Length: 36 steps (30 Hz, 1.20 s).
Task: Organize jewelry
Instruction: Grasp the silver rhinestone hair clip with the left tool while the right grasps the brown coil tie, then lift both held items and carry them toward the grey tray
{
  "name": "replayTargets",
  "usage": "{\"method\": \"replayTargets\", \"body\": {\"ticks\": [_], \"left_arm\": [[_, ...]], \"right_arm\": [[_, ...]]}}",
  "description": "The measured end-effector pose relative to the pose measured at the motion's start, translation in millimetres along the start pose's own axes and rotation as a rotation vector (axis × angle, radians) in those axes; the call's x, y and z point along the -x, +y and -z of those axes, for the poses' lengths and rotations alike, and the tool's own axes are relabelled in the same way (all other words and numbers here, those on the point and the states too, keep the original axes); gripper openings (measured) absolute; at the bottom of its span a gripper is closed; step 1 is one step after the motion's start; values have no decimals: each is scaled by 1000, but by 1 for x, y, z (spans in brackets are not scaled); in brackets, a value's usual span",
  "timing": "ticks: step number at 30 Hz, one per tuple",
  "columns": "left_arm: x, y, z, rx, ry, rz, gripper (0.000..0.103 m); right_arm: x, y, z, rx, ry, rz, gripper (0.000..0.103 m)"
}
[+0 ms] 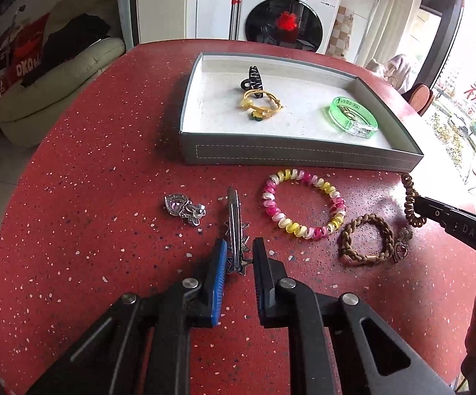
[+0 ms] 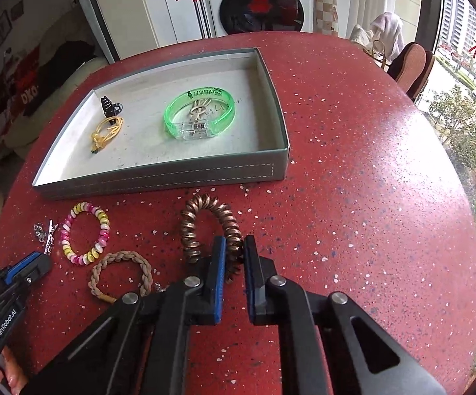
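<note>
Right tool (image 2: 234, 251) pinches springy bronze coil hair tie (image 2: 201, 227); ribbed blue pads.

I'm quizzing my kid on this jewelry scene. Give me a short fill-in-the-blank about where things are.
1. The green bangle lies inside the grey ____.
2. The right hand-held gripper is shut on the ____ coil hair tie.
3. The pink and yellow bracelet lies on the ____ table.
4. The open left hand-held gripper straddles a silver hair ____.

Missing words: tray; brown; red; clip
</note>
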<state>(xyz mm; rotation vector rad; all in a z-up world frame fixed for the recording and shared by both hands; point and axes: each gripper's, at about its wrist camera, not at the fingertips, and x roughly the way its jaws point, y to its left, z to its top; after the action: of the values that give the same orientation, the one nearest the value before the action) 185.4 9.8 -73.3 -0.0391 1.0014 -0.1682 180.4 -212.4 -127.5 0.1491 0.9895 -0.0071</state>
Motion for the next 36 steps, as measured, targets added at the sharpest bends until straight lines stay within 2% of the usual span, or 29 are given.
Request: {"method": "replayTargets", "body": {"ticks": [5,16,20,36], "left_arm": [[11,6,5,-14,-6,44,34],[39,9,1,-27,-57,54,34],[54,9,-4,-34,-98,65,34],[87,5,-19,-59,-171,89,34]], "right_arm": [[12,2,3,2,-22,-23,12],[35,8,5,2,-55,-79,12],[41,11,4,6,-57,-88,12],[63,29,-2,35,-99,-106,12]]}}
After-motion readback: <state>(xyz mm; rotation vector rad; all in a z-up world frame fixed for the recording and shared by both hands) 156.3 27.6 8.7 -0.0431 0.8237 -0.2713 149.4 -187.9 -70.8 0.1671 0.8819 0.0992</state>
